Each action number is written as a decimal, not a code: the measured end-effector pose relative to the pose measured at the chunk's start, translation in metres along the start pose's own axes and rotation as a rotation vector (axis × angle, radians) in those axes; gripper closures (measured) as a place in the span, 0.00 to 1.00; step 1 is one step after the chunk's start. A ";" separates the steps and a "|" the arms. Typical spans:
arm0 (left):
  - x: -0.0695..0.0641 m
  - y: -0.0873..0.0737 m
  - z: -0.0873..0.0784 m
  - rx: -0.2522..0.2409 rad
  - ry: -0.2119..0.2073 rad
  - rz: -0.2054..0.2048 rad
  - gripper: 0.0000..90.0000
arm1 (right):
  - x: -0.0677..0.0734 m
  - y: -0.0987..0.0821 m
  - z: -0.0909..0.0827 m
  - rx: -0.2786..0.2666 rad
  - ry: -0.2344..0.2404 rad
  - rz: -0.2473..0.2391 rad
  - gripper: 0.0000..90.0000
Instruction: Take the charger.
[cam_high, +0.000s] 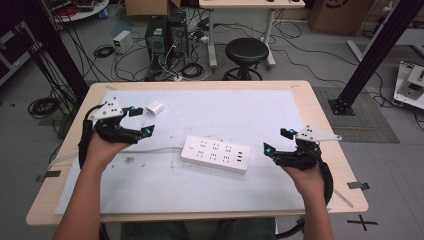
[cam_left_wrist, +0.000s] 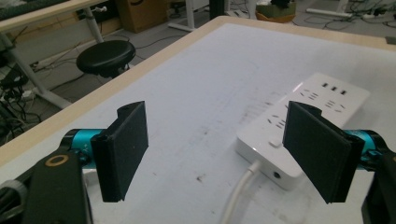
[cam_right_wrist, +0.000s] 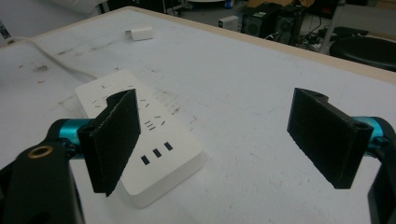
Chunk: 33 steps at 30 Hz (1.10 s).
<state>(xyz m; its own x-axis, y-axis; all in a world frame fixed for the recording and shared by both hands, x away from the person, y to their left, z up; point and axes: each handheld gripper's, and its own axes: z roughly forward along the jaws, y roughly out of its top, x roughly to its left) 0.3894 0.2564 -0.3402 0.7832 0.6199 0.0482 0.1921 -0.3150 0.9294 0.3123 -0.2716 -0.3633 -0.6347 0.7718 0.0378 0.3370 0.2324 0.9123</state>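
Both pairs of black jaws stand spread wide with nothing between the pads. The left gripper (cam_high: 141, 121) is held over the left part of the pale wooden table with its white sheet cover (cam_high: 260, 107), and the right gripper (cam_high: 278, 141) over the right part; each rests in a hand (cam_high: 102, 147) coming up from the near edge. The long white rectangular plastic power strip (cam_high: 215, 154) lies flat on the sheet between the two grippers, touched by neither. In the left gripper view the strip (cam_left_wrist: 299, 126) lies ahead of the jaws and toward the right one, whose pad covers part of its near corner from the camera, while its white cable (cam_left_wrist: 240, 191) leaves the near end and runs back toward the gap between the jaws. In the right gripper view the strip (cam_right_wrist: 154, 149) lies ahead and toward the left jaw, partly behind that pad, with bare sheet in front of the right jaw. A small white boxy plug adapter (cam_high: 155, 107) sits on the sheet just beyond the left gripper's jaw tips; in the right gripper view the adapter (cam_right_wrist: 140, 32) lies far ahead, past the strip.
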 end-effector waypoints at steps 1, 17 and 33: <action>0.000 0.000 0.000 0.000 0.000 0.000 0.25 | 0.000 0.000 0.000 0.000 0.000 0.000 0.19; 0.094 -0.009 0.085 0.154 0.113 -0.109 0.25 | 0.007 -0.008 -0.004 0.020 -0.042 0.025 0.19; 0.127 -0.058 0.131 0.283 0.172 -0.182 0.24 | 0.013 -0.012 -0.001 0.051 -0.068 0.028 0.19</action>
<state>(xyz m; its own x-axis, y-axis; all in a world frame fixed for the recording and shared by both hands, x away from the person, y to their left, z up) 0.5553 0.2597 -0.4362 0.6151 0.7880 -0.0255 0.4937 -0.3597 0.7917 0.2994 -0.2652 -0.3728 -0.5763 0.8166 0.0331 0.3901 0.2393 0.8891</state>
